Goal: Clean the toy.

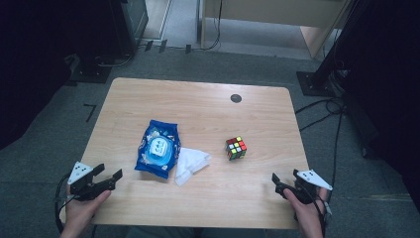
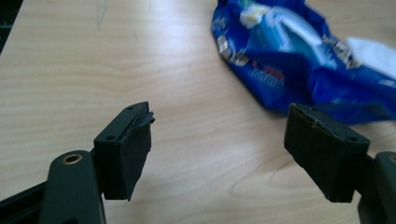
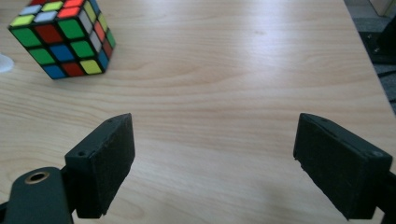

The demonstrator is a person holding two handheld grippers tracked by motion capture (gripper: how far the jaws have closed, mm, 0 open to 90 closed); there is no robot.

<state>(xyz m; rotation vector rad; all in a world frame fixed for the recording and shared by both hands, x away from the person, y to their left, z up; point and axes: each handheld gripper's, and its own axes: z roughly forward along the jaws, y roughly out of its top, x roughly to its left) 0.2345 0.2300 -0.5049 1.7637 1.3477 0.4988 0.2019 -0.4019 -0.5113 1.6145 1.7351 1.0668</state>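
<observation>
Blue wipes packet is seen lying flat on the wooden table, left of the middle, with its white label turned up. A crumpled white tissue is laid against the packet's right edge, touching it. Further right, well apart from the tissue, a scrambled puzzle cube is set on the bare wood. A small dark round spot is visible near the far edge of the table. The left gripper is held over the near left corner of the table, aimed toward the packet but apart from it; its jaws are spread wide and nothing is held between them. In the left gripper view the packet is shown beyond the jaws, up and to the right, with bare wood between the two black pads. The right gripper is held over the near right corner, its jaws likewise spread wide and empty. In the right gripper view the cube is seen ahead and off to the left of the jaws, with only table surface between the pads. Each gripper is held in a hand entering from the bottom of the high view.
</observation>
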